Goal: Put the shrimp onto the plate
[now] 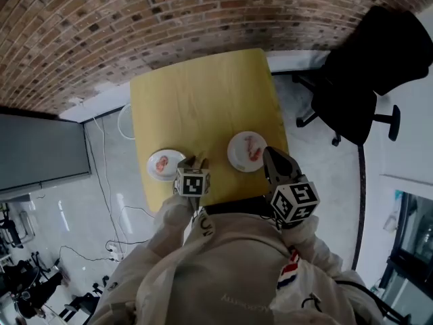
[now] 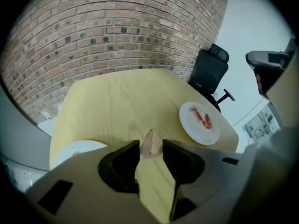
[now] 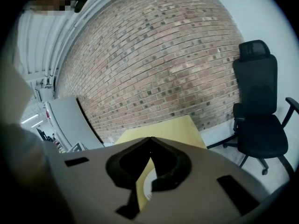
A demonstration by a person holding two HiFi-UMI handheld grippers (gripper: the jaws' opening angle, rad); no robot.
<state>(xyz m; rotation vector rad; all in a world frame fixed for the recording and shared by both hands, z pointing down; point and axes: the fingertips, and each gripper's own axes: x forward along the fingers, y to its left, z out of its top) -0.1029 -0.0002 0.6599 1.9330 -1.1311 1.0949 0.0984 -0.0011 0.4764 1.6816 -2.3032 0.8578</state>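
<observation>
My left gripper (image 2: pixel 151 148) is shut on a pale pink shrimp (image 2: pixel 148 141) whose tail pokes up between the jaws. In the head view this gripper (image 1: pixel 193 163) hangs over the yellow table's (image 1: pixel 203 100) near edge, between two white plates. The left plate (image 1: pixel 166 164) carries a reddish shrimp; in the left gripper view the jaw body hides most of it (image 2: pixel 77 149). On the right plate (image 1: pixel 237 156) (image 2: pixel 195 126) lie red shrimps (image 2: pixel 203 119). My right gripper (image 1: pixel 269 156) (image 3: pixel 149 139) sits at that plate's right rim, shut, tips touching, with nothing between them.
A black office chair (image 1: pixel 352 93) (image 3: pixel 259 111) stands right of the table on the pale floor. A brick wall (image 1: pixel 135 19) runs behind the table. A grey panel (image 1: pixel 40 151) stands at the left, with cables (image 1: pixel 101 175) on the floor beside it.
</observation>
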